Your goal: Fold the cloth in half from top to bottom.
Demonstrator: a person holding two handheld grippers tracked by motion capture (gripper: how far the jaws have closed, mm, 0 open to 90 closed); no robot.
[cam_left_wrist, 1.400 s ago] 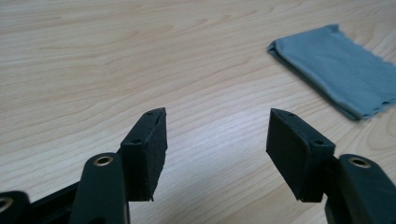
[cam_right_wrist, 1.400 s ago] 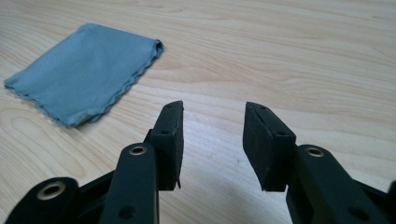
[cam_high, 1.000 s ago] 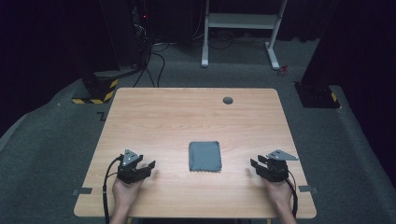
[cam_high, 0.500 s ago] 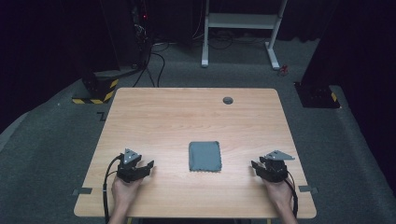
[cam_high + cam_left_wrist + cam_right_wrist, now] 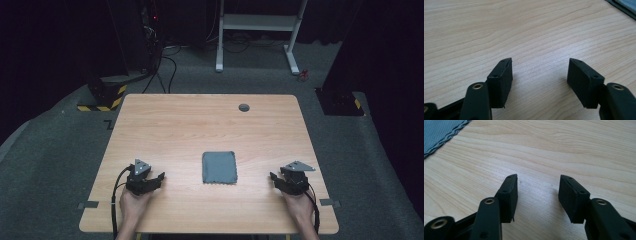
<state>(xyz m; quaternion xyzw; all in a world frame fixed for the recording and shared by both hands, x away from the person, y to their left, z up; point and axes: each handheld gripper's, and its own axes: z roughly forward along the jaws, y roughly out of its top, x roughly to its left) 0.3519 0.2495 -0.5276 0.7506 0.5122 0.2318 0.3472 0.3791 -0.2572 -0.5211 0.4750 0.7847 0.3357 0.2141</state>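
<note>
Nothing much has moved since a second ago, maybe the right gripper (image 5: 287,179) nudged a touch. Big wooden table (image 5: 200,120), grey cloth (image 5: 219,167) lying flat near the middle, between both hands and touching neither. Left gripper (image 5: 156,179) and the right one sit with jaws spread and empty. Looks like the very start to me; next they'd need to reach in for a cloth edge

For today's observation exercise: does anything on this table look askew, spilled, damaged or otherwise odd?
Nothing stands out. The grey cloth lies flat and folded square near the middle of the table, apart from both tools. The left tool and right tool rest open near the front edge, holding nothing.
</note>
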